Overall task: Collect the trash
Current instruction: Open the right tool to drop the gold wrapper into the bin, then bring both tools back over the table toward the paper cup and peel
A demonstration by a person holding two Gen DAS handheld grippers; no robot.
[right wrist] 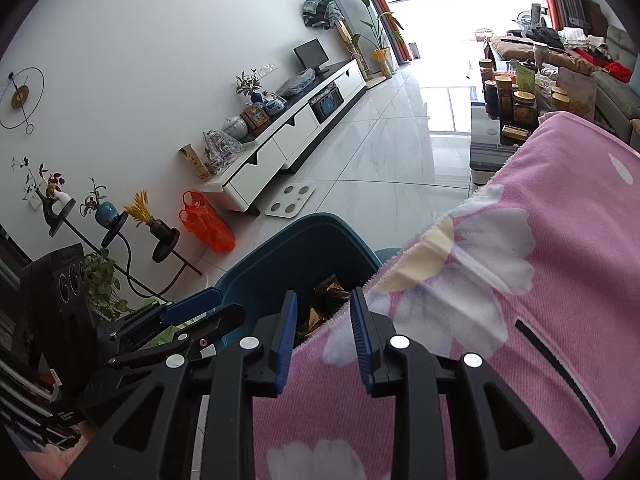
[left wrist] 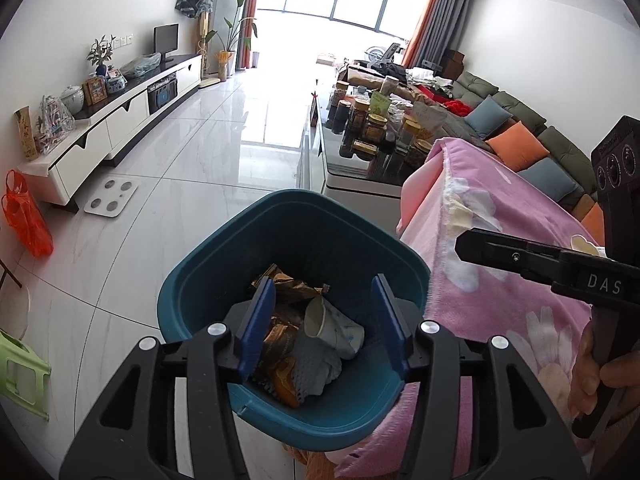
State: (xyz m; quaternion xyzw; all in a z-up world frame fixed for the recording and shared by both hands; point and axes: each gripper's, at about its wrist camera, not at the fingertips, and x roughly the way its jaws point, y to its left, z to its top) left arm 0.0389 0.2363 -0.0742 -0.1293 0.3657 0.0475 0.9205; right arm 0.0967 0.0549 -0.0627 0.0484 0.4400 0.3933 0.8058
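**Both grippers empty over the bin and the blanket edge**

Left wrist view: the left gripper (left wrist: 324, 320) hangs above the teal bin (left wrist: 200, 280), its blue fingers (left wrist: 256, 328) spread wide with nothing between them. The bin stands on the pale tiled floor (left wrist: 180, 184), its right rim close against the pink flowered blanket (left wrist: 500, 240). To the left and ahead of the bin the floor lies open as far as the white cabinet (left wrist: 120, 120) and the scale (left wrist: 111, 197). Inside the bin lie a crumpled paper cup (left wrist: 332, 326), brown wrappers (left wrist: 288, 284) and pale foam netting (left wrist: 316, 364). The right gripper (left wrist: 466, 246) reaches in from the right above the blanket.

Right wrist view: the right gripper (right wrist: 324, 332) is parted and holds nothing; its fingers straddle the blanket's fringed edge (right wrist: 400, 268), over the bin's near rim. The bin (right wrist: 304, 248) sits half hidden beneath that edge, wrappers (right wrist: 330, 296) showing. The left gripper (right wrist: 200, 308) sits at the left beside the bin.
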